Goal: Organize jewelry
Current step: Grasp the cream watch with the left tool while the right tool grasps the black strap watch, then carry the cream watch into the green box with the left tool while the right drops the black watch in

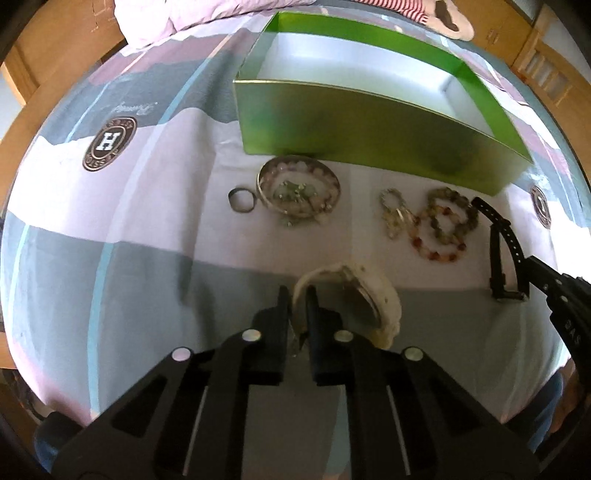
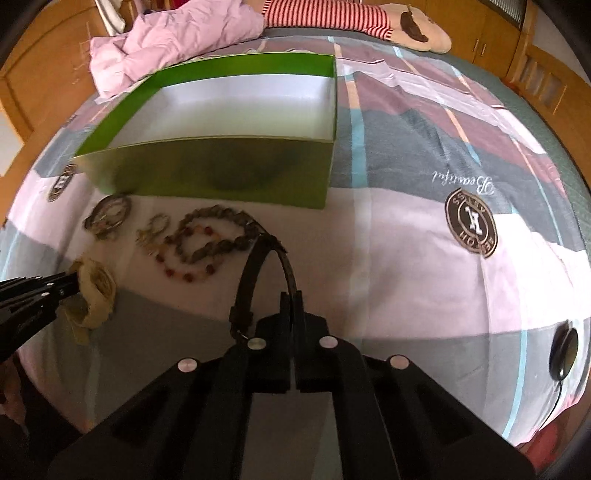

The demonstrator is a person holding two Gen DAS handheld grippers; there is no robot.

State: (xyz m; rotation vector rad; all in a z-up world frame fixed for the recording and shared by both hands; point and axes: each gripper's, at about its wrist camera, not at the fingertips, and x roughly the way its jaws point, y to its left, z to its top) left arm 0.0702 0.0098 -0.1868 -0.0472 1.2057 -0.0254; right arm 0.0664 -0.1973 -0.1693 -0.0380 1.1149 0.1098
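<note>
My left gripper (image 1: 297, 295) is shut on the strap of a cream white watch (image 1: 369, 295), also in the right wrist view (image 2: 94, 291). My right gripper (image 2: 293, 297) is shut on the strap of a black watch (image 2: 258, 266), which shows at the right of the left wrist view (image 1: 502, 243). An open green box (image 1: 369, 136) with a white inside lies beyond on the bed (image 2: 236, 170). Between box and grippers lie a bangle with beaded bracelets (image 1: 299, 188), a small ring (image 1: 242, 200), a pale bracelet (image 1: 397, 218) and beaded bracelets (image 1: 445, 225).
The bed has a patchwork sheet (image 1: 147, 221) with round logo prints (image 2: 471, 225). A pink quilt (image 2: 166, 40) and a plush toy (image 2: 406, 26) lie at the far end. Wooden furniture (image 2: 535, 62) surrounds the bed. A black cable item (image 2: 563, 352) lies at the right.
</note>
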